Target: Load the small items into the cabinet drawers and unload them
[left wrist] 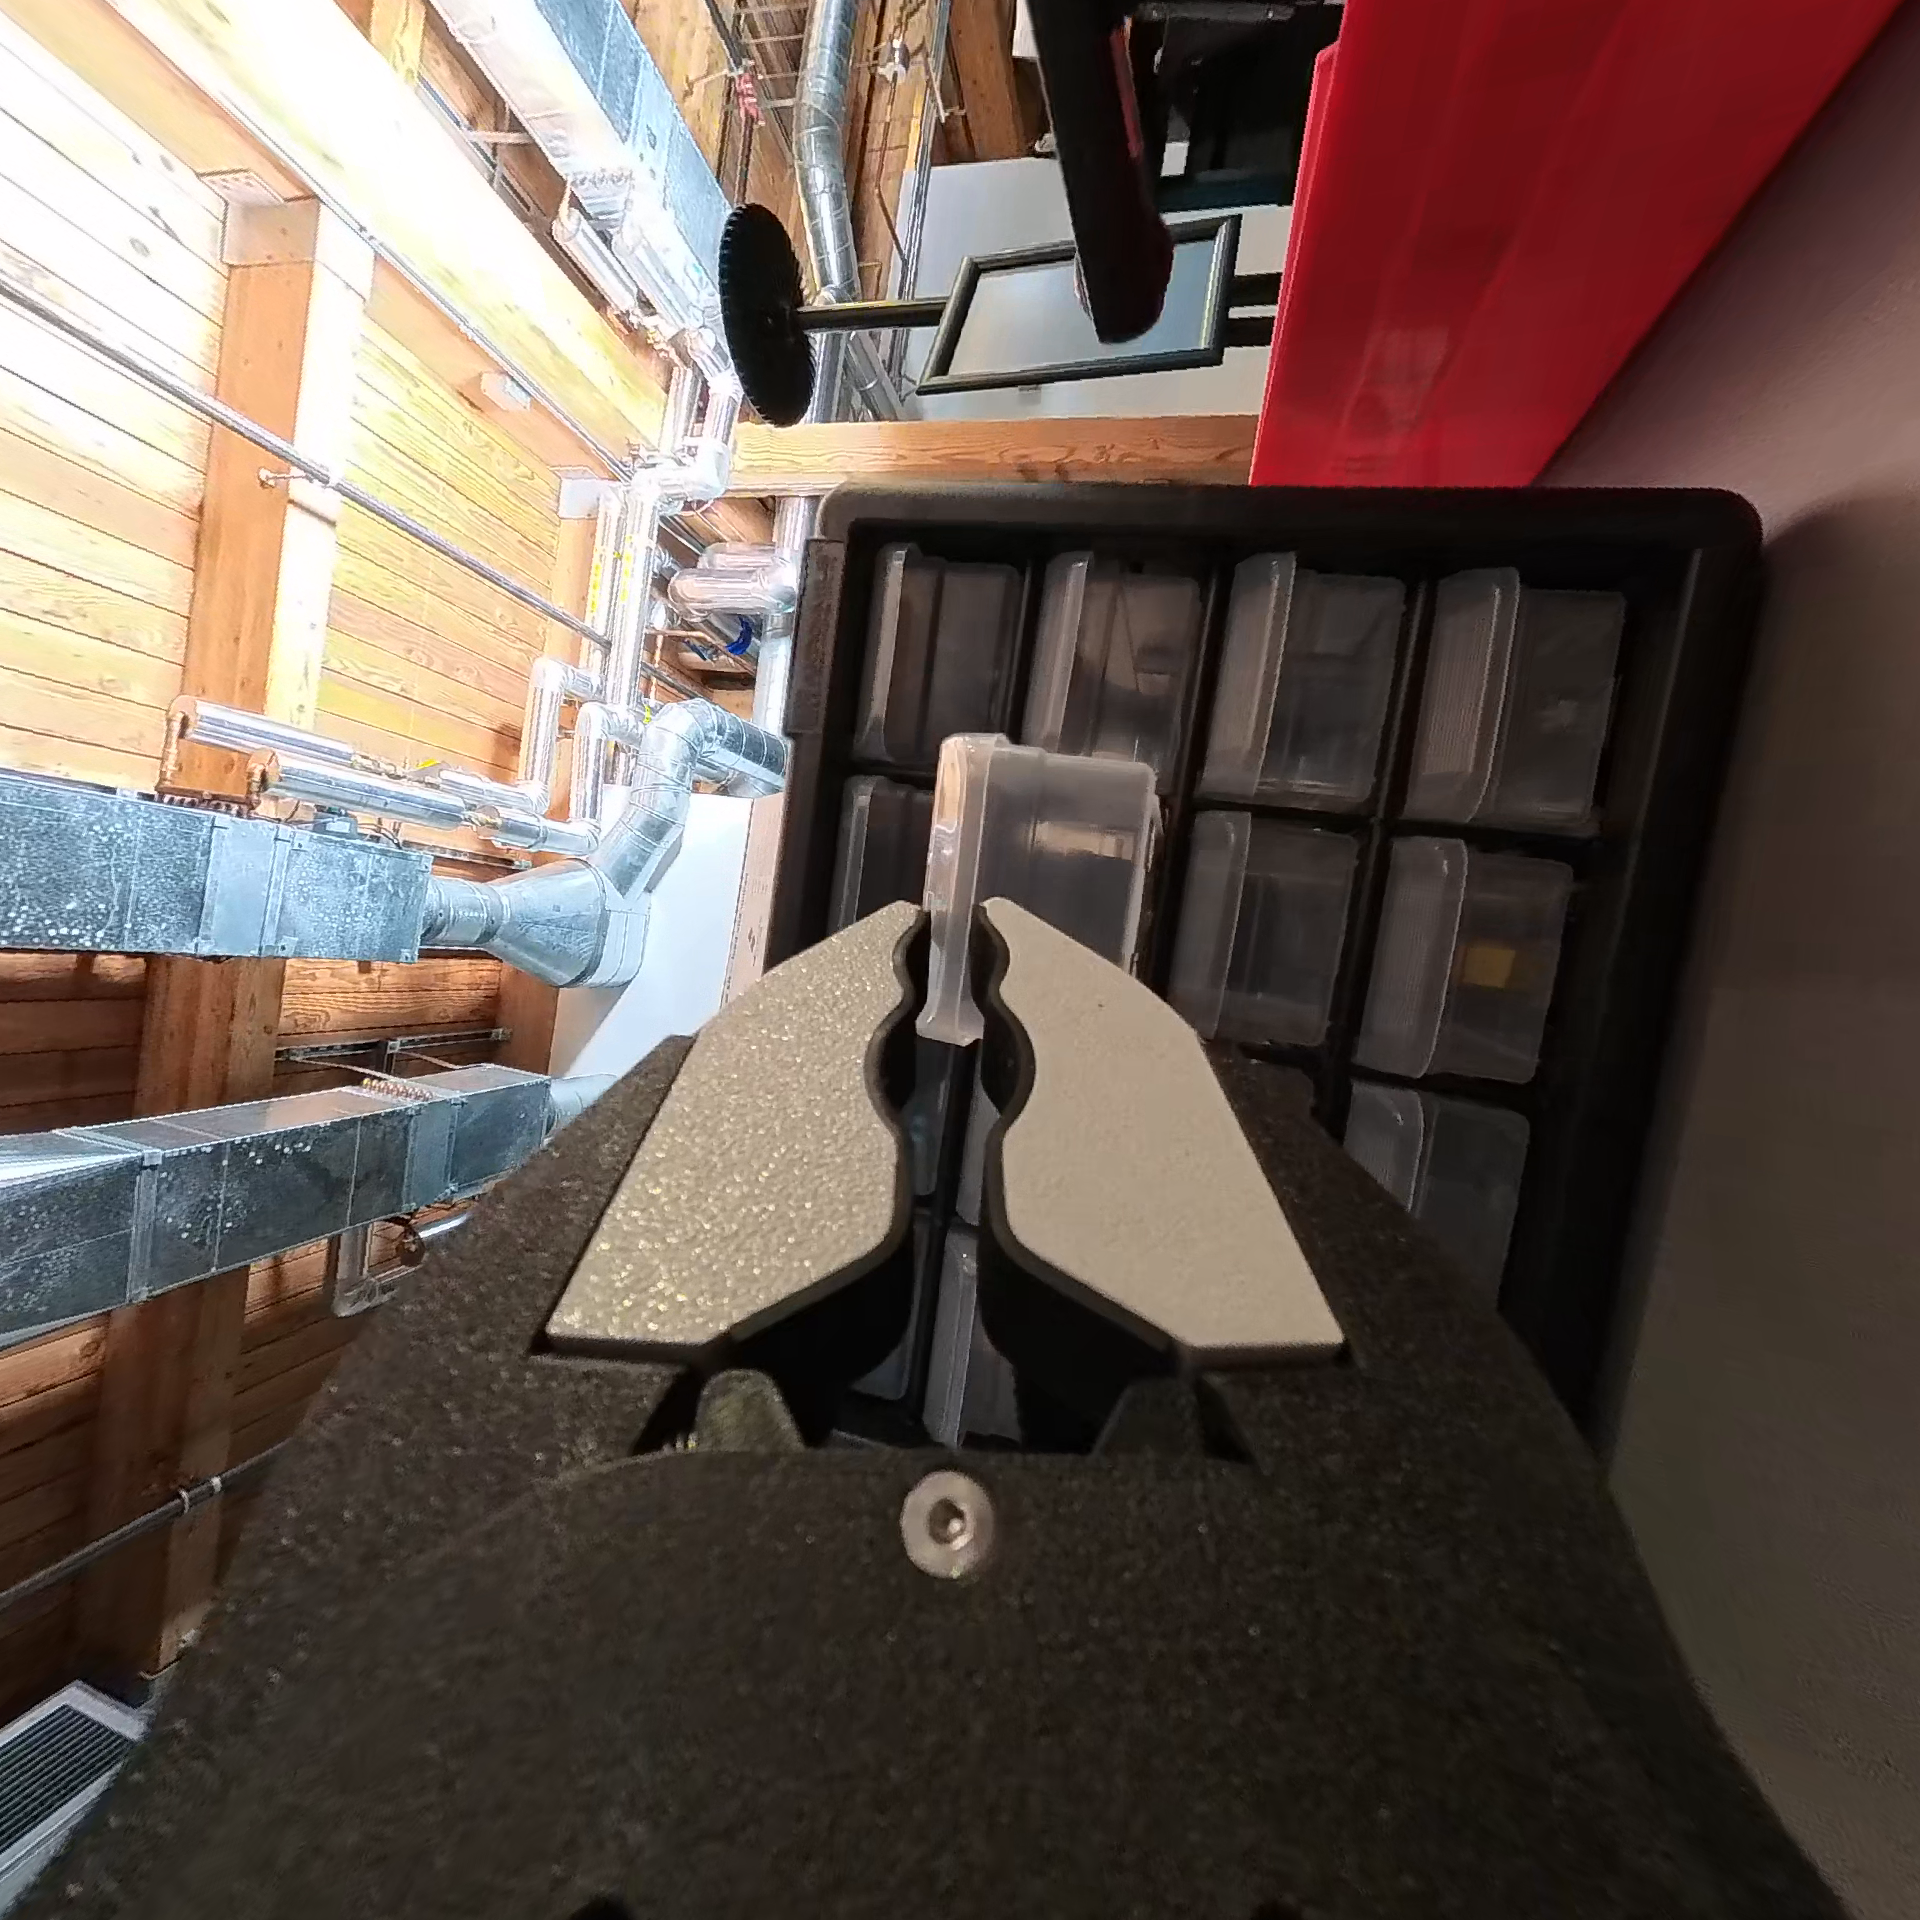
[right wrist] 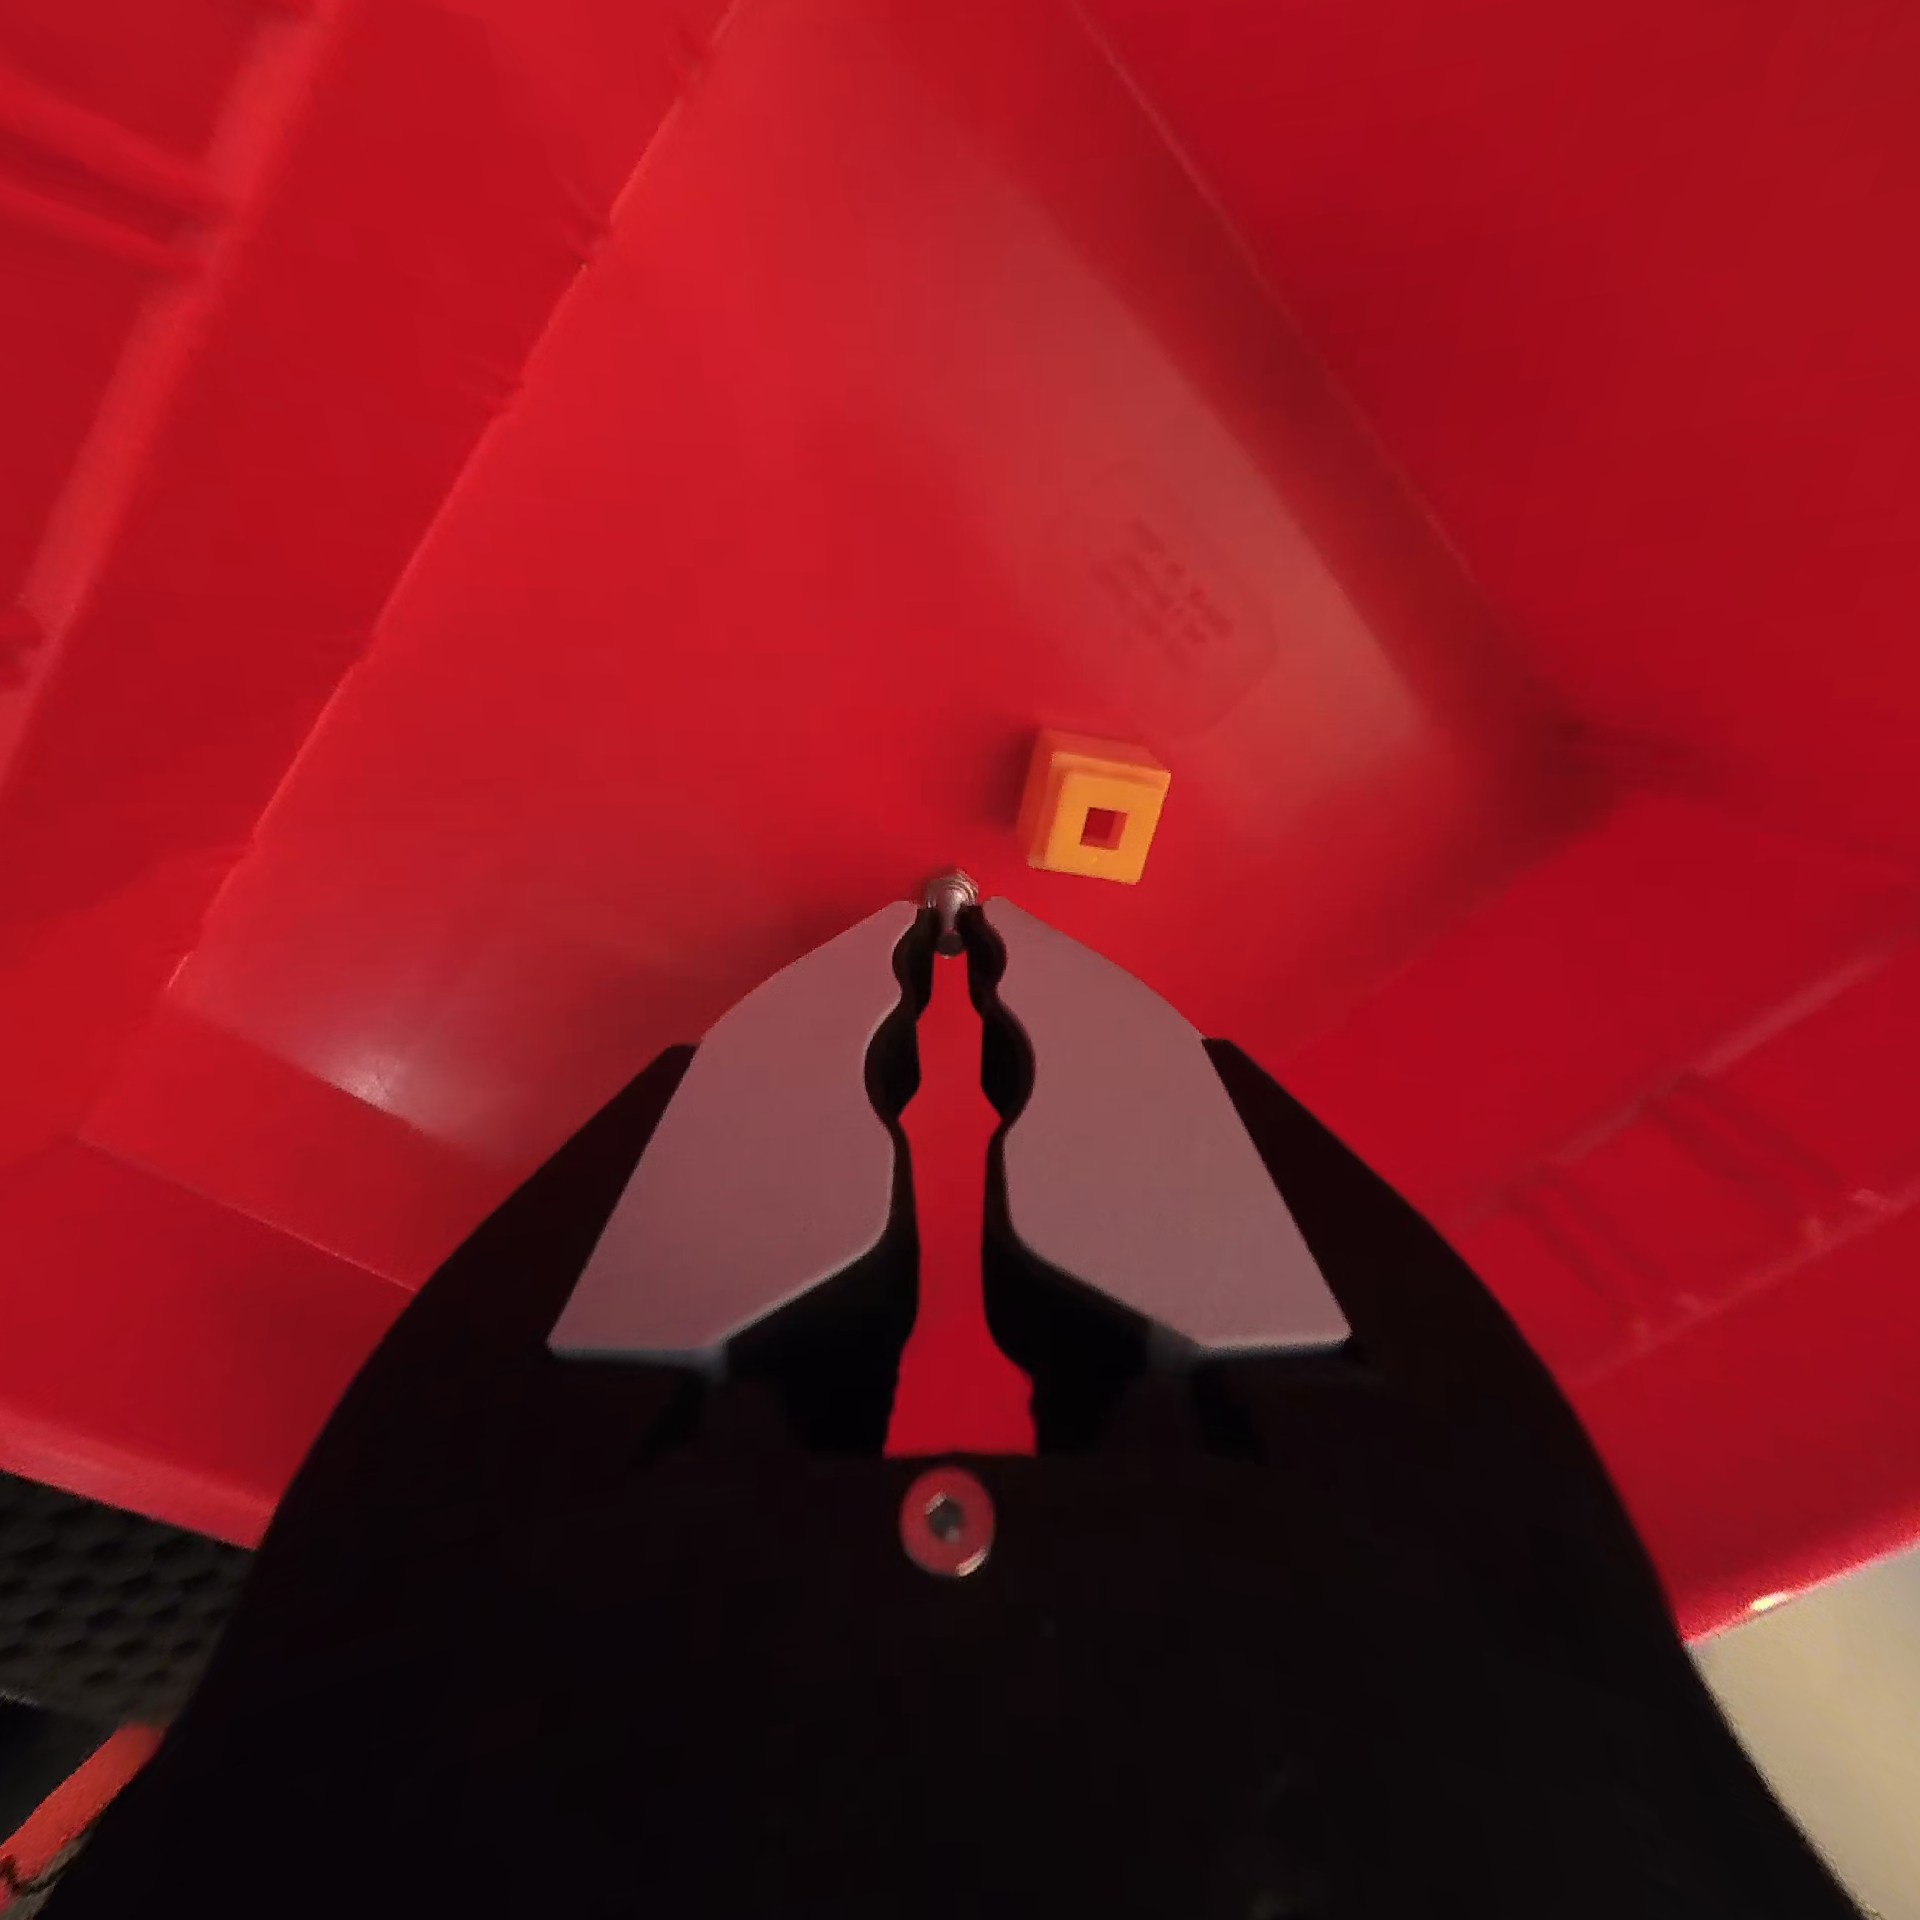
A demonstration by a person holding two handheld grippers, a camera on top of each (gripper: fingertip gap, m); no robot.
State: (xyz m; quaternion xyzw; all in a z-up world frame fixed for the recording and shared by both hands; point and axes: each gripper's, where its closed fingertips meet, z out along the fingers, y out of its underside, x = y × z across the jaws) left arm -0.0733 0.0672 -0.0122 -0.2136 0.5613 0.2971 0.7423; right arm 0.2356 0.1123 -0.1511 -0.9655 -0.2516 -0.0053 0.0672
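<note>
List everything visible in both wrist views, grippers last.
cabinet: one, black, standing on the table
drawers: several, clear; one pulled out, the rest shut
bin: one, red, beside the cabinet
block: one, orange with a square hole, in the bin
metal piece: one, small, silver, in the right gripper's tips
table: one, grey
ducts: several, silver, background
left gripper: shut on the pulled-out drawer's handle
right gripper: shut on the metal piece

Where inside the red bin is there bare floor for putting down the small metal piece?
Red plastic bin: its floor is bare left of and beyond the right gripper, which pinches a small metal screw. The only crowding is the orange square block, just right of the tips.
</note>
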